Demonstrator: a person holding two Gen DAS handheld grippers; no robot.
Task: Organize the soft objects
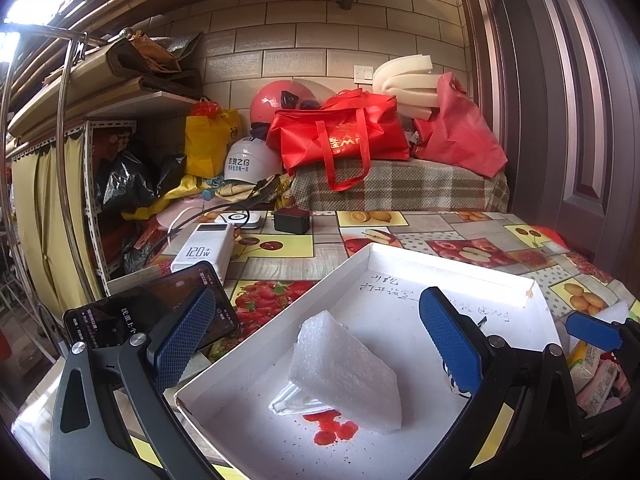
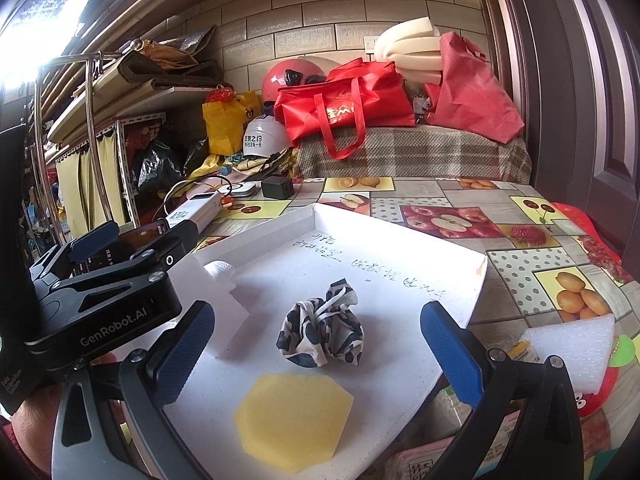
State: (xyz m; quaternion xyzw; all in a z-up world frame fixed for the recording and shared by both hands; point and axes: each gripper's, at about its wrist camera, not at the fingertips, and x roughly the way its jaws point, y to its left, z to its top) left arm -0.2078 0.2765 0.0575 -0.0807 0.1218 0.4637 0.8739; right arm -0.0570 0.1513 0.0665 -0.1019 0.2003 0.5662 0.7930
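Between the spread fingers of both grippers: soft pieces lying loose in the white tray [image 2: 400,236].

Right gripper [image 2: 320,356] stands wide open, empty, with the crumpled patterned cloth [image 2: 324,330] just ahead and the yellow sponge [image 2: 294,420] below; left gripper [image 1: 316,344] also open around the white foam block [image 1: 348,372], not pressing. Next likely needs another piece from outside, perhaps the foam slab [image 2: 572,352] right of the fingers. Red stain partly hidden under foam.

Power bank [image 1: 203,249]; phone [image 1: 160,308]; perhaps helmet [image 1: 280,100]
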